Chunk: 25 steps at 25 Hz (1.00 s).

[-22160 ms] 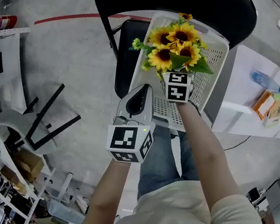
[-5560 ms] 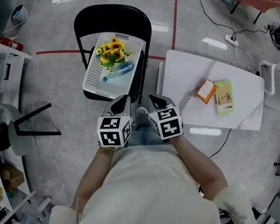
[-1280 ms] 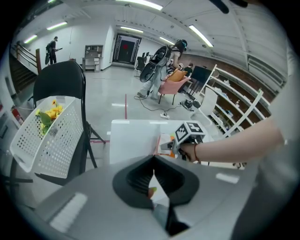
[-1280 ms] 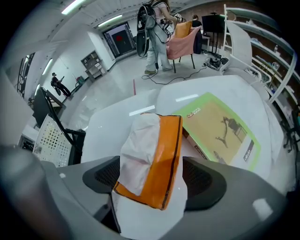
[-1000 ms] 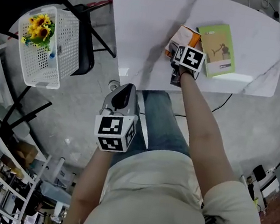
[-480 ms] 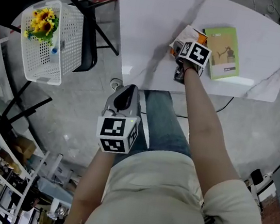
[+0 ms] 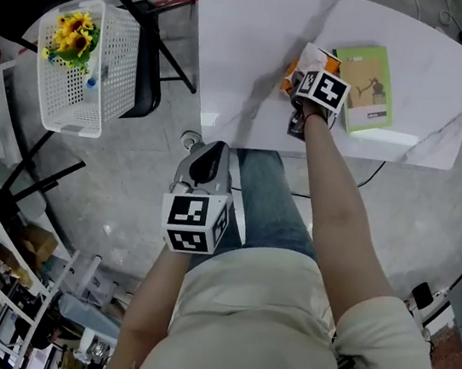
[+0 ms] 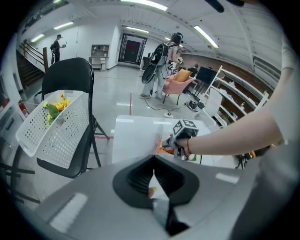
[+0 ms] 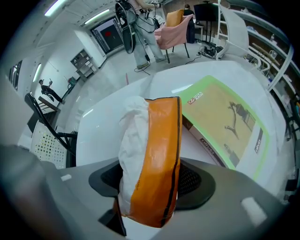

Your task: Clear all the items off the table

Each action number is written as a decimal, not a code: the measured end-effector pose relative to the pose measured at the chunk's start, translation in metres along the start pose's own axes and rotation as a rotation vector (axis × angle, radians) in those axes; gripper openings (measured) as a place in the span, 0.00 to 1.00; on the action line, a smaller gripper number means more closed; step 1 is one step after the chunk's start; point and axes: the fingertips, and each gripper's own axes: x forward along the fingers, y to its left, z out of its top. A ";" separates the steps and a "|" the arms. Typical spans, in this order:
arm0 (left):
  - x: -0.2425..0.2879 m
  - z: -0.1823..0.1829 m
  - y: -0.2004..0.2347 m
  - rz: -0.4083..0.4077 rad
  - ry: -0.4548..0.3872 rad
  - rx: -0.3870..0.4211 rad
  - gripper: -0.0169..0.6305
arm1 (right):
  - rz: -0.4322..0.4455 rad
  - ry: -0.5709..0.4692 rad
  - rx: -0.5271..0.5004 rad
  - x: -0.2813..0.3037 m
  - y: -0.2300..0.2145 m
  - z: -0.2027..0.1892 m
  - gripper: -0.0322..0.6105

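Head view: right hand-held gripper [image 7: 307,77] sits on the orange packet [image 7: 292,66], just beside the green box [image 7: 366,84] on the bench [image 7: 243,44]. Left gripper view: left hand-held gripper [image 8: 153,180] is pressed together, empty. Right gripper view: jaws have just been closing and now pinch the packet. Best to lift straight up, clear of the box.

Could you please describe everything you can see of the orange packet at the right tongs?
The orange packet is a soft, glossy pouch: one face orange with a dark seam line, the other white and crinkled. It stands on edge over the white table, close beside the green book. The right tongs have just been closing and now press its lower part from both sides.
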 end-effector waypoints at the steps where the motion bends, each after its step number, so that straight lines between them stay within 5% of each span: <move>1: 0.000 0.000 -0.001 -0.001 -0.003 0.001 0.04 | 0.000 -0.003 0.001 -0.001 0.000 0.000 0.51; 11: -0.007 0.006 -0.012 -0.013 -0.026 0.022 0.04 | 0.001 -0.021 -0.007 -0.020 -0.003 0.001 0.41; 25: -0.030 0.019 -0.019 -0.021 -0.073 0.042 0.04 | 0.083 -0.080 0.027 -0.072 0.004 -0.011 0.38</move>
